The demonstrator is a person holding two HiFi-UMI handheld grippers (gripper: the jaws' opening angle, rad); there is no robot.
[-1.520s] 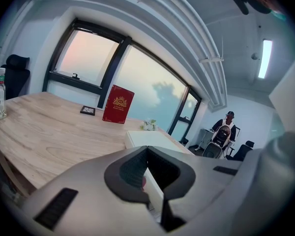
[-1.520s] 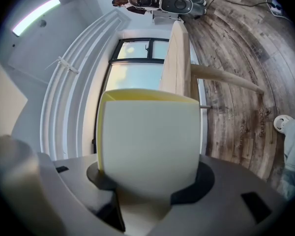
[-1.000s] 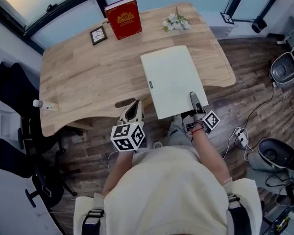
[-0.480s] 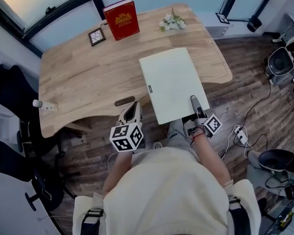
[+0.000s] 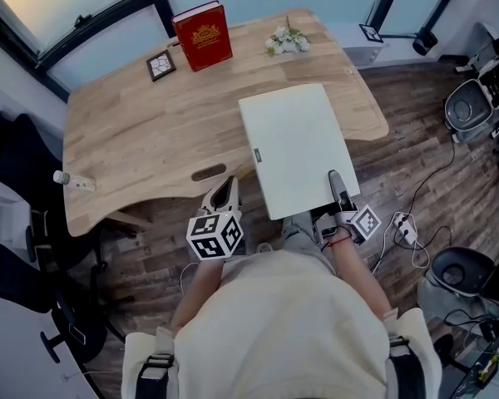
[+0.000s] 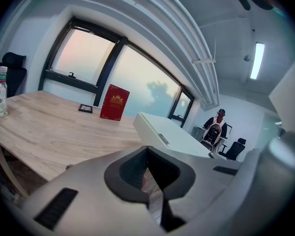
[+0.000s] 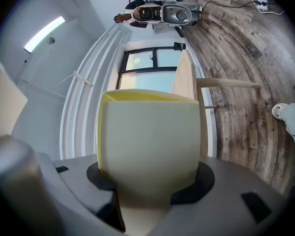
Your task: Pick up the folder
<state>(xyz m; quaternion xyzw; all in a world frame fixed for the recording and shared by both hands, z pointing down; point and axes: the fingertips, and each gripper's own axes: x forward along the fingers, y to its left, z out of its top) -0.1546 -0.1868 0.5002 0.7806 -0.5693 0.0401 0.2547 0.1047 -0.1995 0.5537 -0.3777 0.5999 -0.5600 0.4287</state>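
Cream top (image 5: 291,322), black straps (image 5: 154,371), red wristband (image 5: 338,238) – grey hand-held grippers (image 5: 225,186) (image 5: 336,178), b/w marker cubes (image 5: 214,235).

My head camera is looking steeply down; gripper cameras are facing across the table (image 5: 150,131), sharing the folder (image 5: 295,148).

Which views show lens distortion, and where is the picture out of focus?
Both gripper views are fisheye, with dark rounded corners. Right gripper view: the folder, very close, is soft. Left gripper view: the red book is sharp. Head view: sharp, evenly lit.
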